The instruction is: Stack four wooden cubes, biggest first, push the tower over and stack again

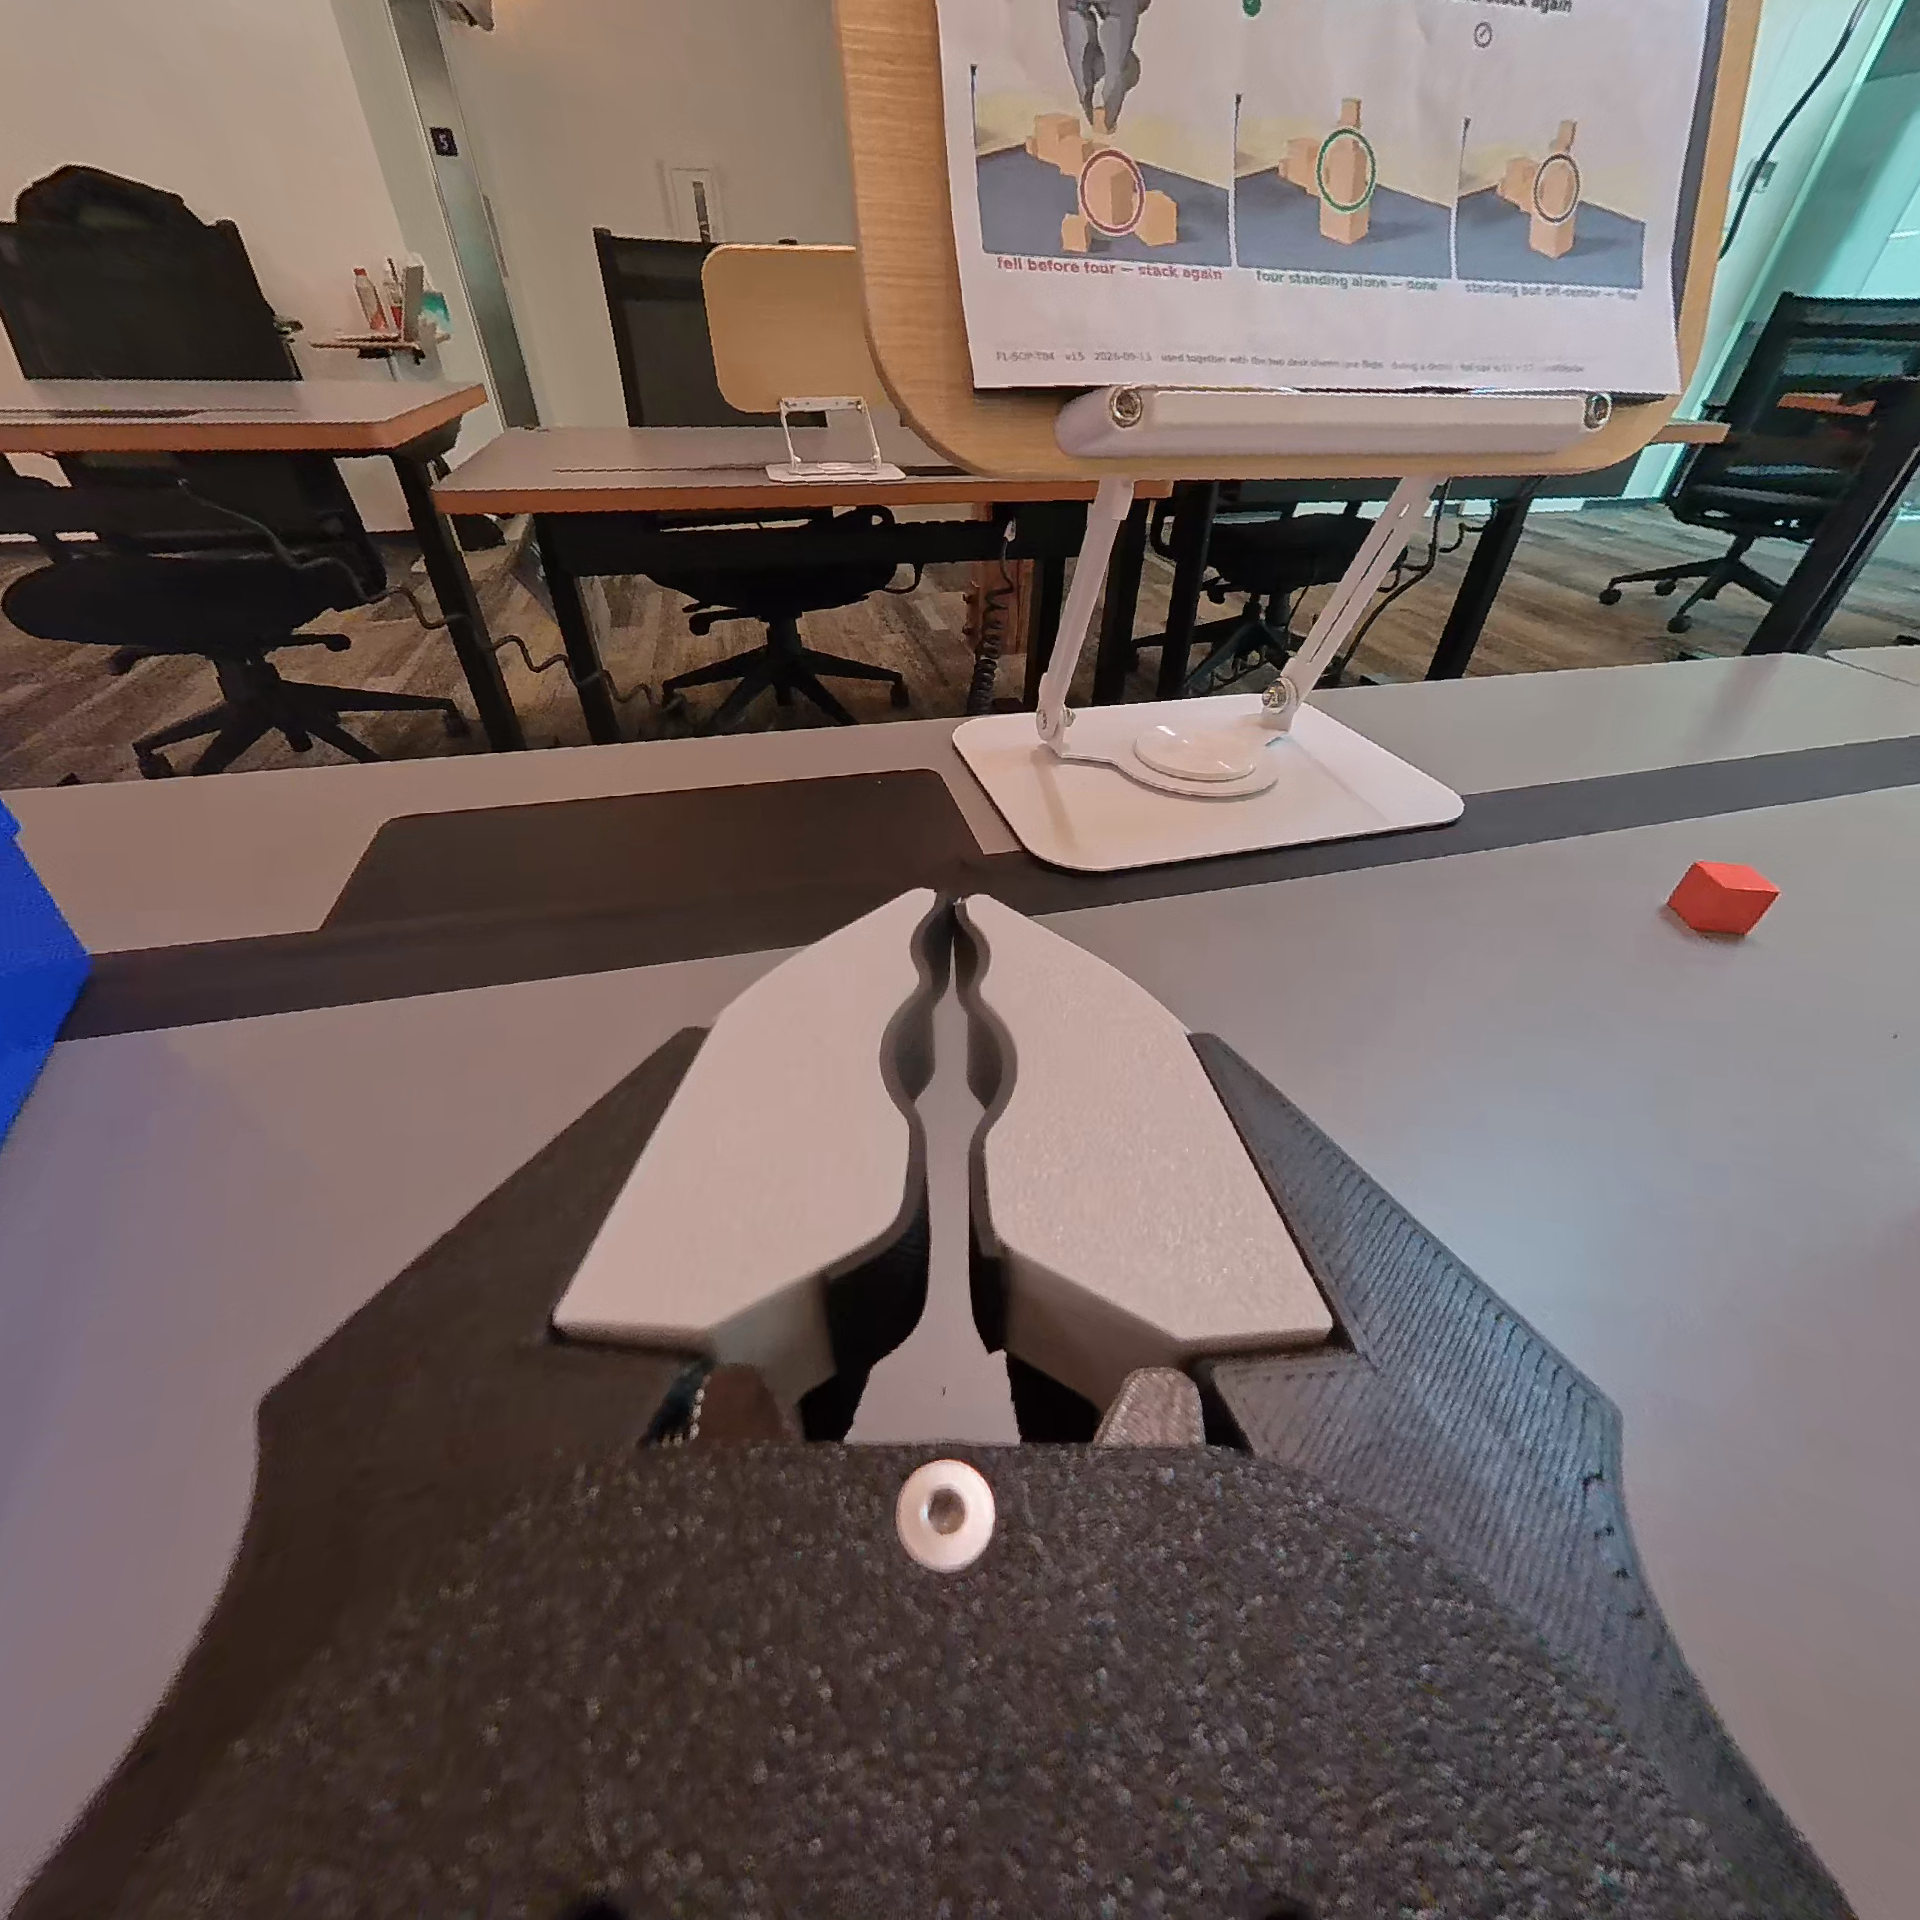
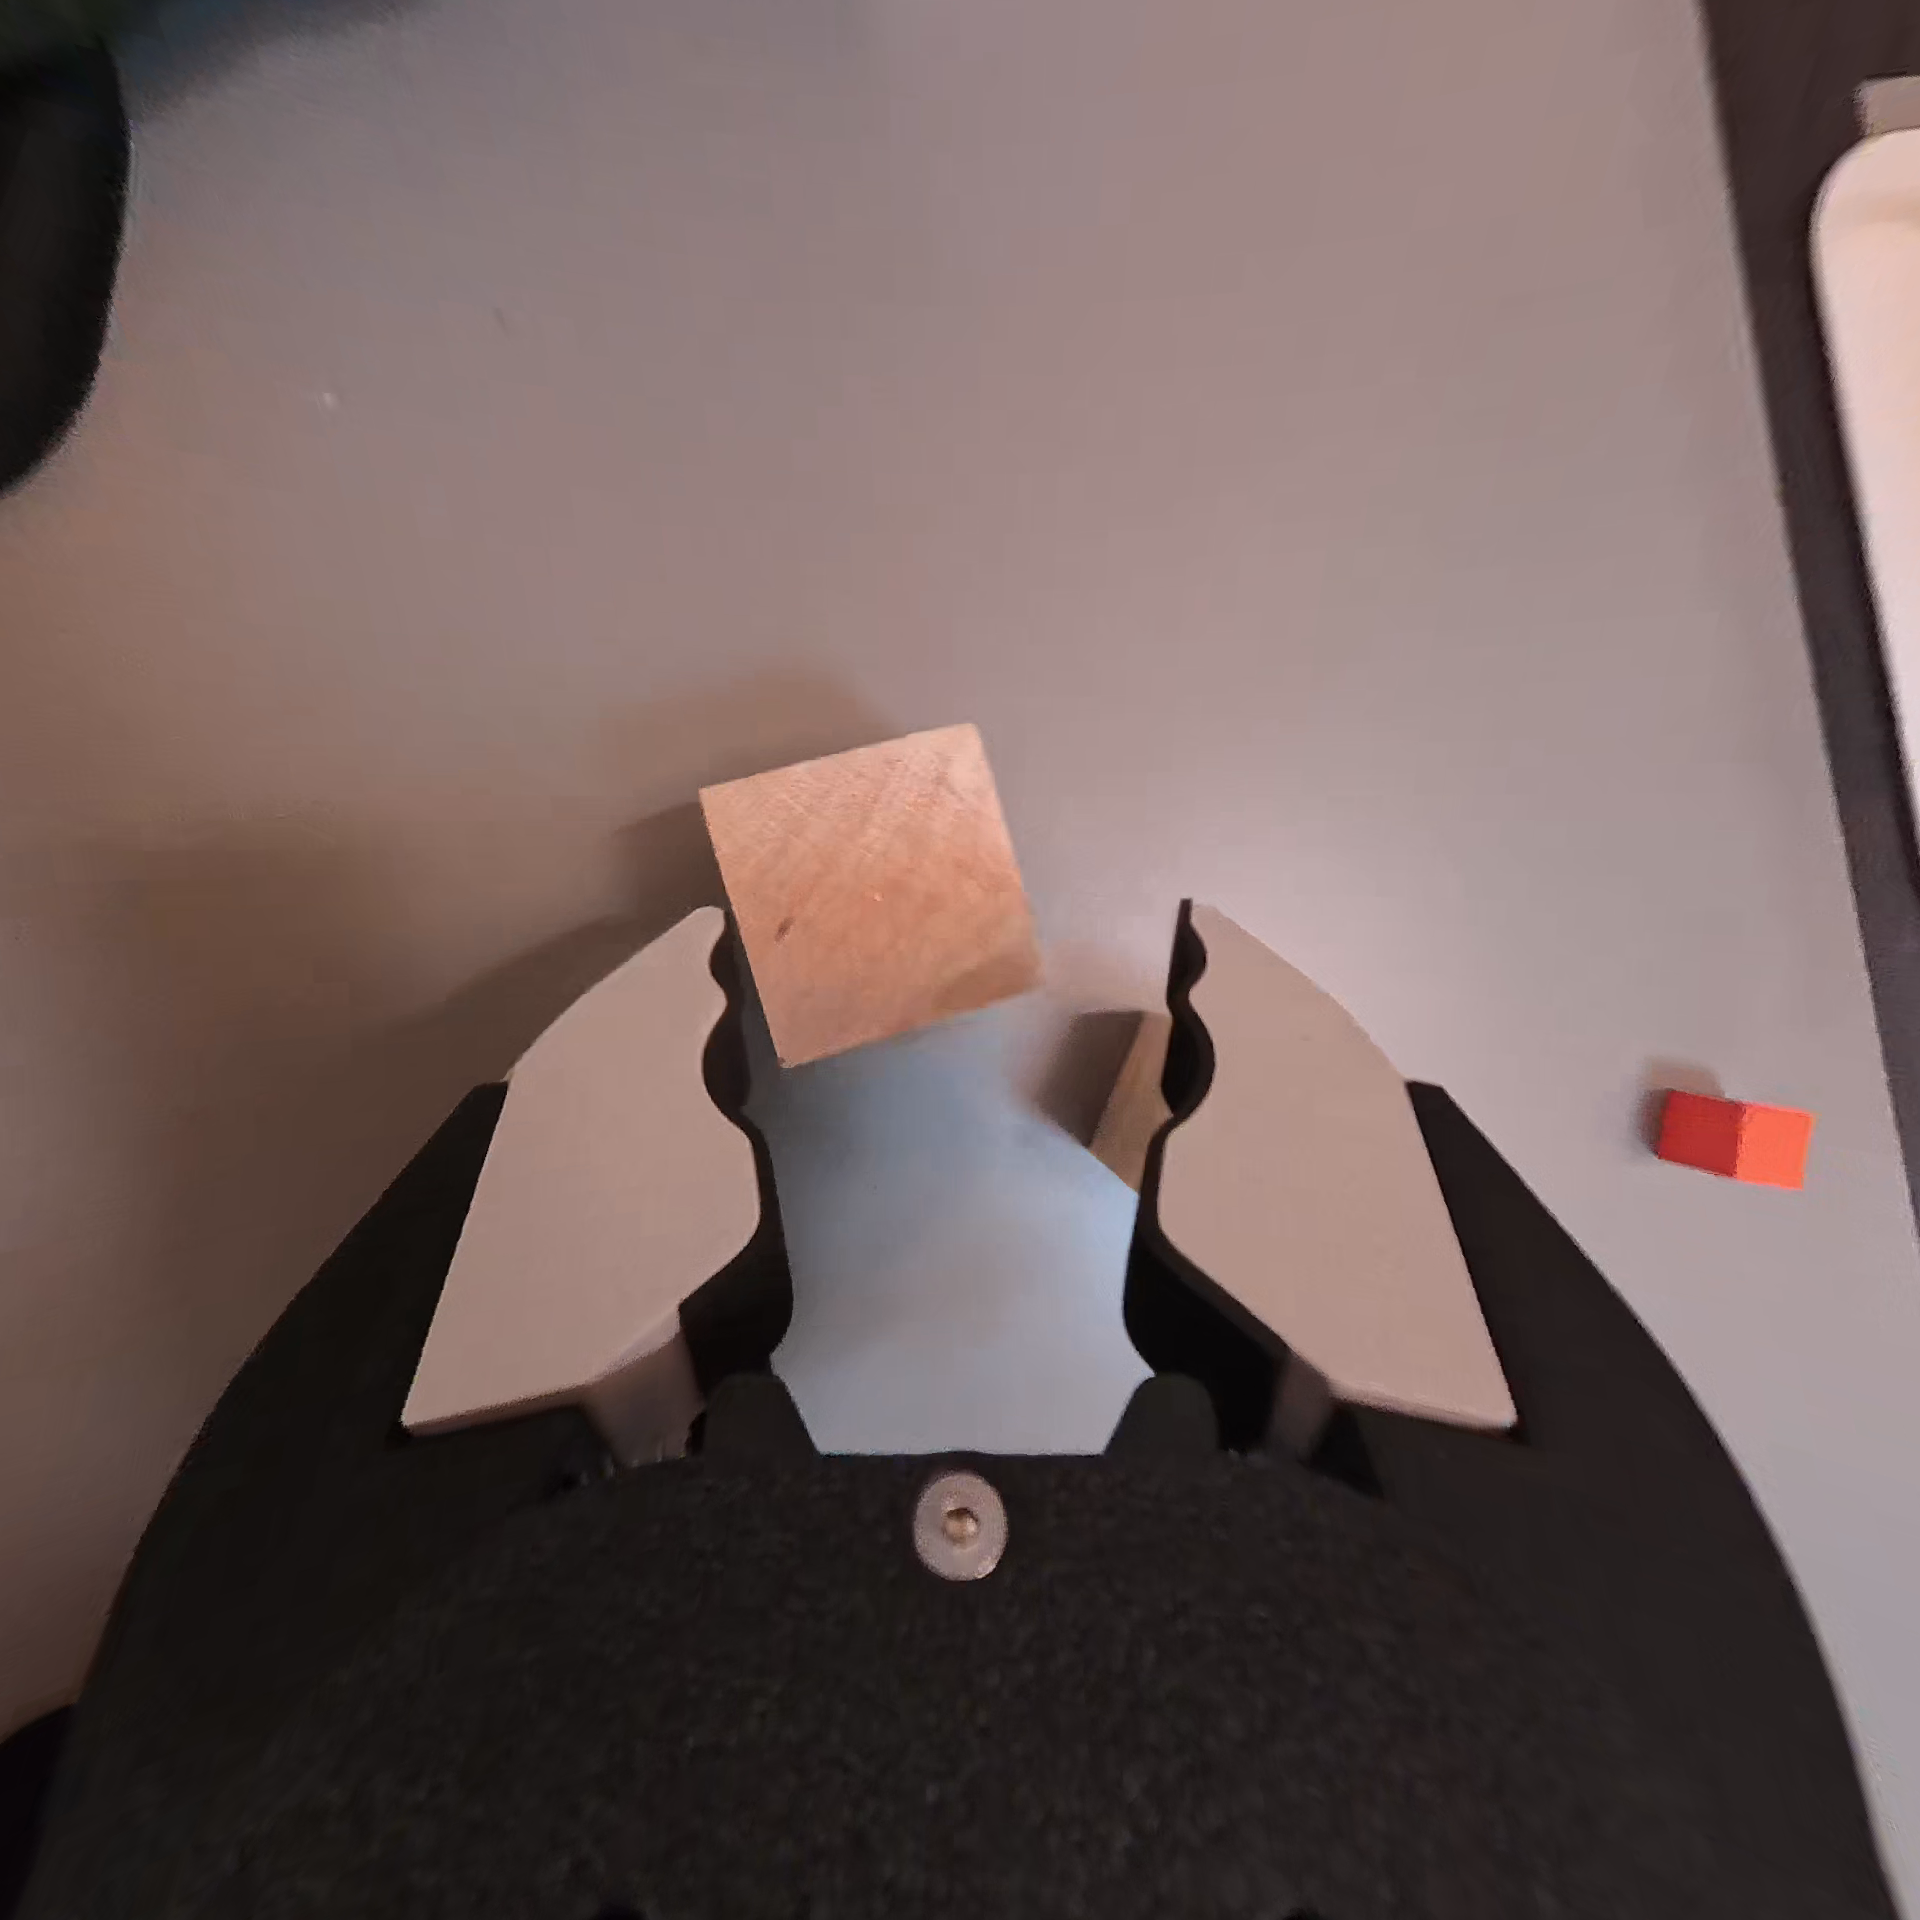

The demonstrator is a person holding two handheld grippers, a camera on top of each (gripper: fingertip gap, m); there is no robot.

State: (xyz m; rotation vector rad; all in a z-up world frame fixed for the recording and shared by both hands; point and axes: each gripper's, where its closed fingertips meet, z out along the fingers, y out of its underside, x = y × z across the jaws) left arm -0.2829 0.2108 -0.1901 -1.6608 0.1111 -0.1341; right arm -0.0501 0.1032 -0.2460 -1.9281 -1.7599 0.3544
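The right claw [image 2: 951,935] gapes over the table [image 2: 1039,416], a wooden cube [image 2: 873,894] beside its left fingertip, unheld; the left claw [image 1: 954,914] is closed, holding nothing

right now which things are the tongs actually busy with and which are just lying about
At the tongs:
- wooden cube, between the open right tongs, gap on one side
- second wooden piece by the right finger

Lying about:
- red block
- blue box
- white stand
- left tongs, shut, empty
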